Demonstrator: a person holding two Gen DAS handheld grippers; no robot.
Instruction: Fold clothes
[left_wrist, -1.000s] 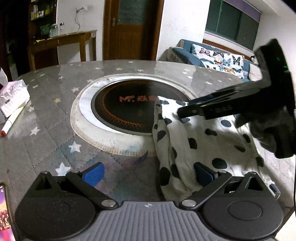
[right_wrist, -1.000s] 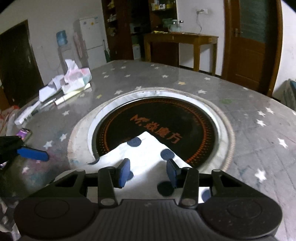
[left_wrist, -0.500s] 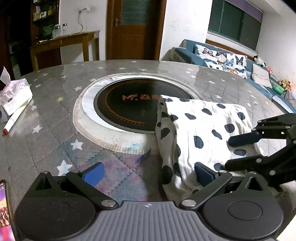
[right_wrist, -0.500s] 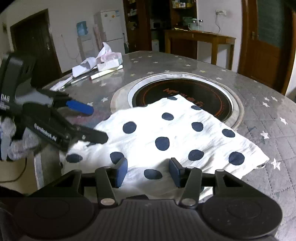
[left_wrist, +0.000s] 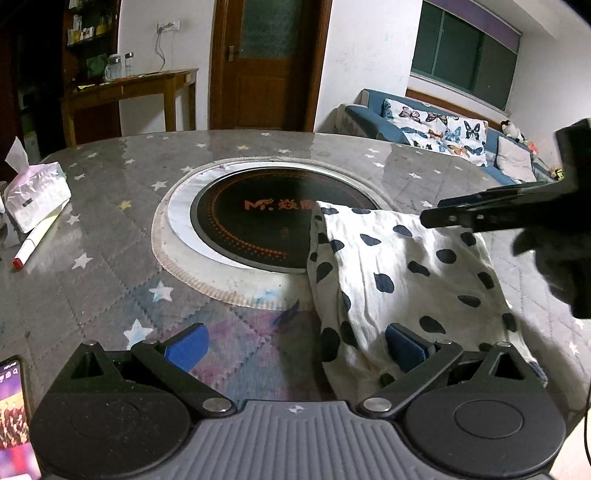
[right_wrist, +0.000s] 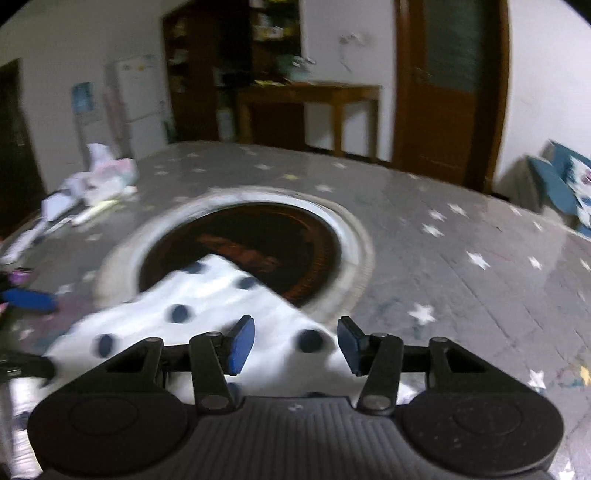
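Observation:
A white cloth with dark polka dots lies folded on the grey star-patterned table, its far corner on the black round hob. My left gripper is open low over the table, its right finger resting on the cloth's near edge. My right gripper is open just above the cloth. In the left wrist view it reaches in from the right, over the cloth's far right part. The right wrist view is motion-blurred.
A tissue pack and a marker pen lie at the table's left. A phone lies at the near left edge. A sofa stands beyond the table's right side, a wooden side table and door behind.
My right gripper has swung from low at the cloth's near right edge up and over its far right part. The cloth and the left gripper have stayed in place.

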